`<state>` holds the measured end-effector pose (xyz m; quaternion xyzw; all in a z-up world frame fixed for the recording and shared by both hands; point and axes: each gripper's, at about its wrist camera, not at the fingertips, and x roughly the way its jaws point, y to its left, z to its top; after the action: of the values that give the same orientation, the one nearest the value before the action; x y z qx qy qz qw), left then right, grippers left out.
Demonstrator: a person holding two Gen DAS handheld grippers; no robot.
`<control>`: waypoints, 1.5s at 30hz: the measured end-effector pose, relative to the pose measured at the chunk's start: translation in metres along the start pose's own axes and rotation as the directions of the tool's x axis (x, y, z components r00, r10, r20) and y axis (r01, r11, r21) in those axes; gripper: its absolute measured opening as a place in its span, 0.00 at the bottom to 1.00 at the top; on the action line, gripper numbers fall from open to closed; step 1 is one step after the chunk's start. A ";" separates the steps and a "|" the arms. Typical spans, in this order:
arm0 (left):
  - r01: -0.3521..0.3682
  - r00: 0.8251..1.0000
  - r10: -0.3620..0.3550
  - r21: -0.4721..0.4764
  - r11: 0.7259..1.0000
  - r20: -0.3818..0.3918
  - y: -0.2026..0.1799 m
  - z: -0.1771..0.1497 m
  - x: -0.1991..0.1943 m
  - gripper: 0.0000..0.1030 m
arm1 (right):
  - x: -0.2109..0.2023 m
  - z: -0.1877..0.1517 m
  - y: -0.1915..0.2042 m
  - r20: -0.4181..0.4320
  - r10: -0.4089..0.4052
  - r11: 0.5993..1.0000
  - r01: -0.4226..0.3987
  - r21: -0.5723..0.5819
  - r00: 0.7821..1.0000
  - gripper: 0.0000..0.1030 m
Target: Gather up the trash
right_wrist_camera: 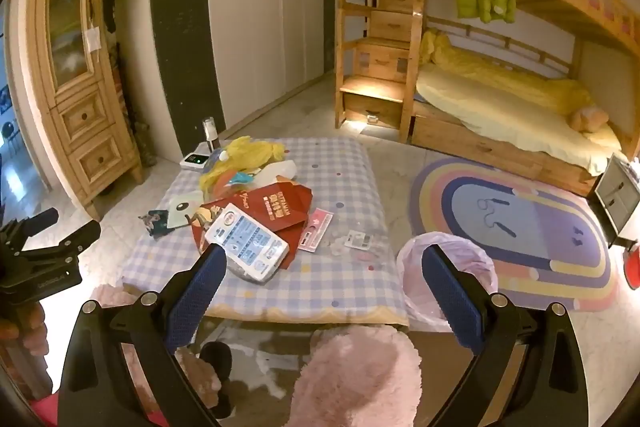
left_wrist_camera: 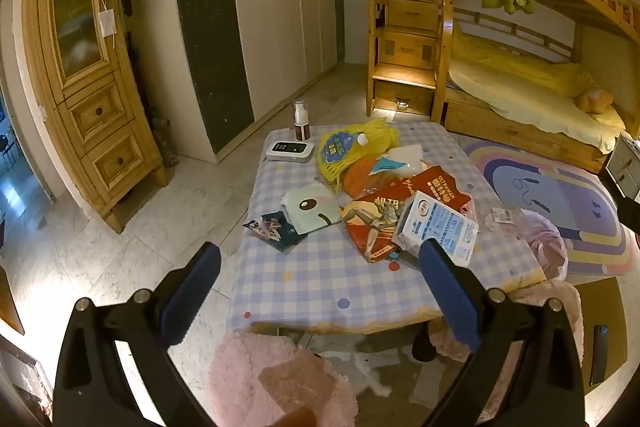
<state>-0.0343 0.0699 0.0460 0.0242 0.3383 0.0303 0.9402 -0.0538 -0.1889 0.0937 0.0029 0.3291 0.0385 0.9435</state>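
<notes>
A low table with a checked blue cloth (left_wrist_camera: 320, 279) (right_wrist_camera: 340, 163) carries a heap of trash: a white-and-blue carton (left_wrist_camera: 438, 227) (right_wrist_camera: 250, 243), red packaging (left_wrist_camera: 440, 187) (right_wrist_camera: 280, 211), a yellow net bag (left_wrist_camera: 352, 147) (right_wrist_camera: 244, 151), a pale green wrapper (left_wrist_camera: 312, 207), a dark card (left_wrist_camera: 274, 231), a pink slip (right_wrist_camera: 316, 229) and a small label (right_wrist_camera: 359, 239). A bin lined with a pink bag (right_wrist_camera: 416, 267) (left_wrist_camera: 548, 247) stands at the table's right side. My left gripper (left_wrist_camera: 320, 259) is open and empty above the table's near edge. My right gripper (right_wrist_camera: 322, 259) is open and empty, short of the table.
A white device (left_wrist_camera: 290, 150) and a spray bottle (left_wrist_camera: 301, 121) stand at the table's far left corner. Pink fluffy cushions (left_wrist_camera: 256, 383) (right_wrist_camera: 360, 375) lie in front. A rainbow rug (right_wrist_camera: 520, 227), a bunk bed (right_wrist_camera: 500, 107), wardrobes and a wooden cabinet (left_wrist_camera: 84, 87) surround the table.
</notes>
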 end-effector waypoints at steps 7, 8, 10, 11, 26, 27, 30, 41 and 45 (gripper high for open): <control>0.002 1.000 -0.002 0.001 1.000 0.000 0.000 0.000 0.000 0.93 | 0.002 0.000 0.004 -0.003 -0.009 1.000 0.009 0.004 1.000 0.94; 0.002 1.000 -0.002 0.001 1.000 0.001 0.000 0.000 0.000 0.93 | 0.002 0.000 0.003 -0.003 -0.009 1.000 0.009 0.004 1.000 0.94; 0.002 1.000 -0.002 0.001 1.000 0.001 0.000 0.000 0.000 0.93 | 0.001 0.000 0.002 -0.004 -0.011 1.000 0.011 0.003 1.000 0.94; 0.002 1.000 -0.002 0.001 1.000 0.001 0.000 0.000 0.000 0.93 | 0.000 0.001 0.002 -0.004 -0.012 1.000 0.012 0.003 1.000 0.94; 0.003 1.000 -0.003 0.001 1.000 0.002 0.001 0.000 0.000 0.93 | 0.002 0.000 0.002 0.002 -0.001 1.000 0.001 0.007 1.000 0.94; 0.003 1.000 -0.003 0.000 1.000 0.001 0.001 0.000 0.000 0.93 | 0.003 0.000 0.003 0.002 -0.001 1.000 0.001 0.006 1.000 0.94; 0.003 1.000 -0.003 0.001 1.000 0.001 0.001 0.000 0.000 0.93 | 0.003 0.000 0.003 0.002 -0.002 1.000 0.002 0.005 1.000 0.94; 0.002 1.000 -0.002 -0.001 1.000 0.000 0.001 0.000 0.001 0.93 | 0.003 0.000 0.003 0.002 -0.002 1.000 0.002 0.005 1.000 0.94; 0.003 1.000 -0.003 0.000 1.000 -0.002 0.002 -0.001 0.000 0.93 | 0.004 0.000 0.003 0.002 0.000 1.000 0.000 0.005 1.000 0.94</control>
<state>-0.0345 0.0719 0.0453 0.0234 0.3392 0.0288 0.9400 -0.0513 -0.1856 0.0915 0.0054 0.3283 0.0378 0.9438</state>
